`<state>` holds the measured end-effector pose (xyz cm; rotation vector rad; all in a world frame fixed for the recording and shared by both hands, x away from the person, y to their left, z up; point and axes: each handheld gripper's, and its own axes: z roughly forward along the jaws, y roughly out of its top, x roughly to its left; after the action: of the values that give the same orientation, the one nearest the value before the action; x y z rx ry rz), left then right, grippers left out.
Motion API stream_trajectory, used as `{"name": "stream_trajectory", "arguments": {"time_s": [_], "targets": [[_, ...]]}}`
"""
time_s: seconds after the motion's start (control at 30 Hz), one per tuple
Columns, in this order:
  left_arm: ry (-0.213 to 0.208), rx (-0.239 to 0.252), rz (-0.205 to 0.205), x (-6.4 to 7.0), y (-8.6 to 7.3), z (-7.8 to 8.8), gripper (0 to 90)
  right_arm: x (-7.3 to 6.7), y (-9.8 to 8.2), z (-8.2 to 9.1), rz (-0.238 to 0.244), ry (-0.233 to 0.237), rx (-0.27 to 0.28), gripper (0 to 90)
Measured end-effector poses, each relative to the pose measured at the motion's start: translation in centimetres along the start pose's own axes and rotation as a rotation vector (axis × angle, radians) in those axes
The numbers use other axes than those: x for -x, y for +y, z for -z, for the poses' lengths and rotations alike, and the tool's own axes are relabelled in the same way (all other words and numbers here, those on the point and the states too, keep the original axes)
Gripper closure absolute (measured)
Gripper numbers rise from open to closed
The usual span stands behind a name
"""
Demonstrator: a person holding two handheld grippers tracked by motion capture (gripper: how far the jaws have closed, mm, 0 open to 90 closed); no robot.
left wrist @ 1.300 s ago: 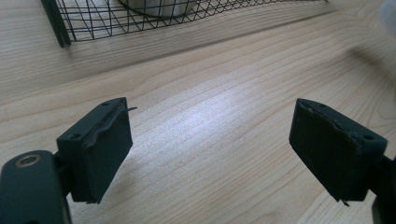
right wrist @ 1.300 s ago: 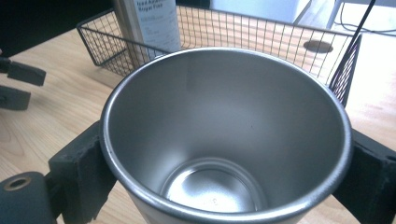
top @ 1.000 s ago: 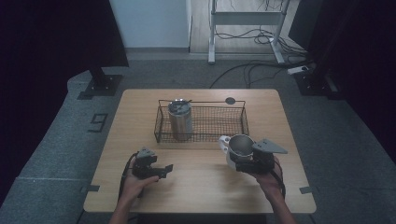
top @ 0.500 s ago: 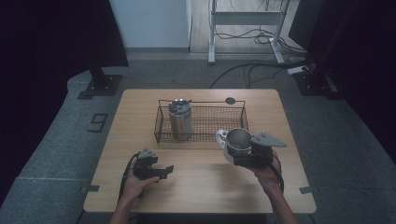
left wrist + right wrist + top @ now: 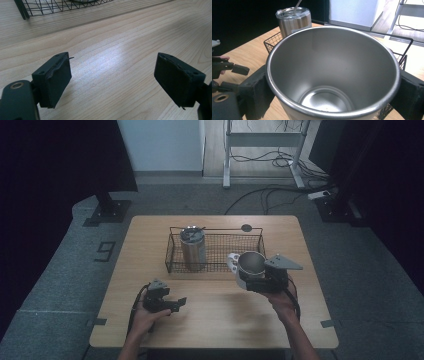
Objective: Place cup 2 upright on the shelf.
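A plain steel cup [image 5: 250, 263] hangs upright just off the table, in front of the wire basket's [image 5: 215, 231] right half. My right gripper [image 5: 248, 272] is shut on it, and in the right gripper view the pads [image 5: 257, 92] press both sides of the cup [image 5: 332, 75]. A lidded steel tumbler [image 5: 192, 246] with a straw stands in the basket's left end, and the tumbler [image 5: 293, 21] also rises behind the cup. My left gripper [image 5: 176, 304] rests low at the table's front left, open, with bare wood between its jaws [image 5: 112, 77].
A small dark disc [image 5: 246, 227] lies on the table [image 5: 225, 325] behind the basket. The basket's front edge [image 5: 50, 7] is a short way ahead of the left gripper. Past the table's far edge, a desk frame and cables stand on the floor.
My right gripper has lifted the cup a little and carried it toward the basket. The left gripper has stayed where it was.
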<state>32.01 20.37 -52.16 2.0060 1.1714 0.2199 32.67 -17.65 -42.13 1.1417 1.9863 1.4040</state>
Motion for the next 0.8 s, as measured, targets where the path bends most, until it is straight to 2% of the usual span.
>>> {"name": "stream_trajectory", "arguments": {"time_s": [0.8], "targets": [[-0.007, -0.008, -0.01, 0.3, -0.1, -0.2, 14.5, 0.5, 2.6, -1.3, 0.022, -0.006, -0.005, 7.1]]}}
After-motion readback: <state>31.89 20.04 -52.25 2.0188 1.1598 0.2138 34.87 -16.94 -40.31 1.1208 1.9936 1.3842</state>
